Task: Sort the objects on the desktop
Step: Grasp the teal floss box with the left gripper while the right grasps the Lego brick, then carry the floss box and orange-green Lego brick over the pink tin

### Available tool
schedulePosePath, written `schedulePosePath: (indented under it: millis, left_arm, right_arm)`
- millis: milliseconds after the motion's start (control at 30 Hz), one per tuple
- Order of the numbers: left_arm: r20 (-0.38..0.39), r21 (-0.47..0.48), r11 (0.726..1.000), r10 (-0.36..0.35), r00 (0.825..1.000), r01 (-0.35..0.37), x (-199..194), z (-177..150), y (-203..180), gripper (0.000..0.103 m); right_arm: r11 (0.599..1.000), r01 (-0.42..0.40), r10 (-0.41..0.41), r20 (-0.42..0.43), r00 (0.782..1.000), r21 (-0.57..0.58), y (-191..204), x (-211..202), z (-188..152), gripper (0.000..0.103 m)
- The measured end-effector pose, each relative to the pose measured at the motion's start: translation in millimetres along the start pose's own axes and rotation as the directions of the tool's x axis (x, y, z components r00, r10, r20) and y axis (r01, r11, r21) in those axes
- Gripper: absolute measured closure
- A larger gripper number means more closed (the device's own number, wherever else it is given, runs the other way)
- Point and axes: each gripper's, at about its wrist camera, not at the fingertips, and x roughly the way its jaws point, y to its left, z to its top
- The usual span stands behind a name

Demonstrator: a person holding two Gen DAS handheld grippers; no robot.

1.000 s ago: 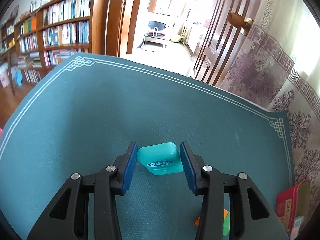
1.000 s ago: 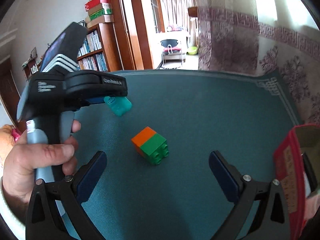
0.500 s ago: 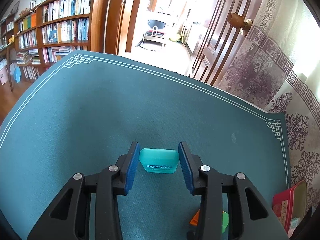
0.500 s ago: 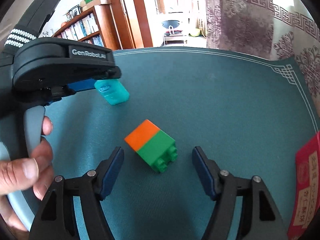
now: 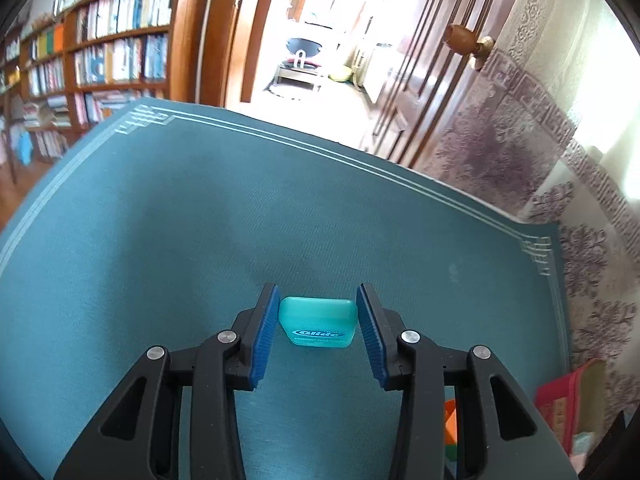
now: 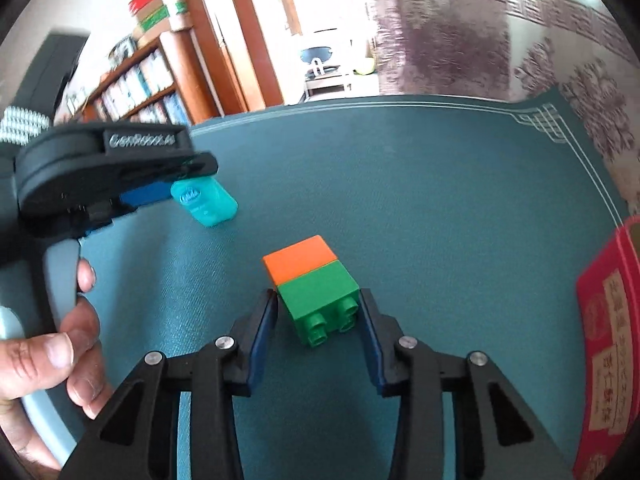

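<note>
While left claw (image 5: 317, 294) pinches floss box (image 5: 318, 322), right claw (image 6: 318, 295) just closed on brick (image 6: 308, 276), tin (image 6: 612, 340) cropped.

The table is covered by a teal mat (image 5: 200, 220) of matt, finely ribbed cloth-like weave with pale printed border lines. On it lies a floss case (image 5: 318, 322) of smooth, slightly translucent teal plastic with a soft sheen. To the right sits a toy block (image 6: 314, 288), orange and green, of smooth hard plastic, faintly glossy. Both grippers, the left gripper (image 5: 318, 334) and the right gripper (image 6: 318, 332), are matt black plastic with bright metal pivot pins and ribbed blue rubbery pads. At the far right stands a red box (image 6: 608, 364) of printed card. Beyond are a varnished wooden bookcase (image 5: 120, 52) and patterned wall cloth (image 5: 520, 152).
</note>
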Motion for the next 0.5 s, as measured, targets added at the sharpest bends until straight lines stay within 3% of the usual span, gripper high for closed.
schedulePosePath:
  millis: [267,500]
  left_arm:
    - [0.009,0.029,0.999,-0.031,0.999,0.031,-7,-2,-14,0.06]
    - [0.035,0.116,0.991,-0.077,0.996,0.073,-21,-10,-45,0.06]
  right_arm:
    - [0.998,0.053,-0.056,0.097,0.994,0.031,-8,-31,-4,0.06]
    - [0.991,0.133,-0.136,0.196,0.971,0.03,-8,-58,-2,0.06]
